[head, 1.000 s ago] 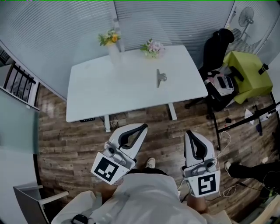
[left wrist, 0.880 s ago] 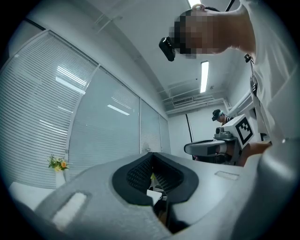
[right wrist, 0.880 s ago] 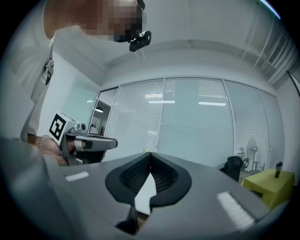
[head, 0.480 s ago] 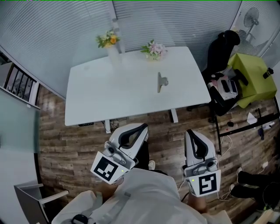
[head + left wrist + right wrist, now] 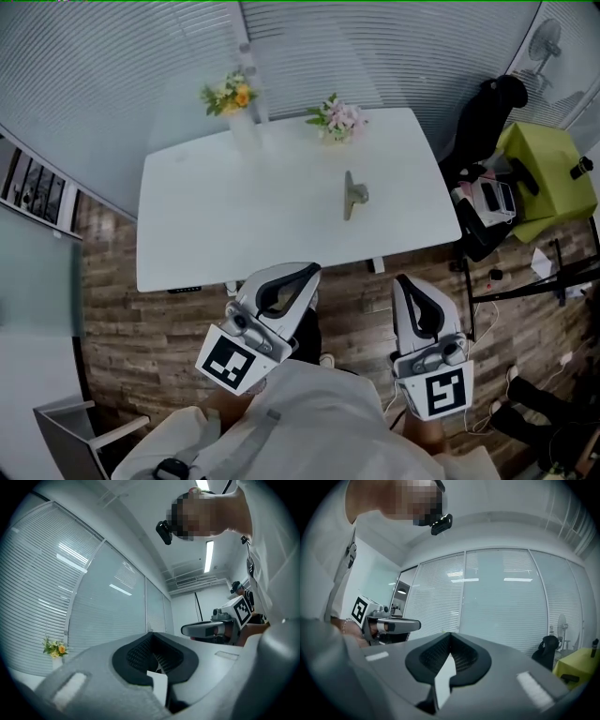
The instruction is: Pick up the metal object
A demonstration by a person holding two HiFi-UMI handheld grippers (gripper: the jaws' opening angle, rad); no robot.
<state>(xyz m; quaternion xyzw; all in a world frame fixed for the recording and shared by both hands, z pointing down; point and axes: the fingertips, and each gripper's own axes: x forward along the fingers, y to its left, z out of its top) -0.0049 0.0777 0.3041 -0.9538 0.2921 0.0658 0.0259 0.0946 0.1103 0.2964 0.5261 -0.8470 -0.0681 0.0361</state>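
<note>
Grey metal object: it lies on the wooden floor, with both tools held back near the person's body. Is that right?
No. The head view shows the grey metal object on the white rectangular table, not the floor. The left tool and right tool are indeed held back near the body.

Person in white top (image 5: 300, 417); L tongs (image 5: 300, 275) & R tongs (image 5: 405, 284) white w/ black pads, b/w square-marker cubes (image 5: 228, 360).

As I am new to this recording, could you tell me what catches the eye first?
A white table fills the head view's middle, the metal object lying alone on its right half, yellow flowers and pink flowers at its far edge. Nearer us, the left gripper and right gripper are both shut, short of the table.
</note>
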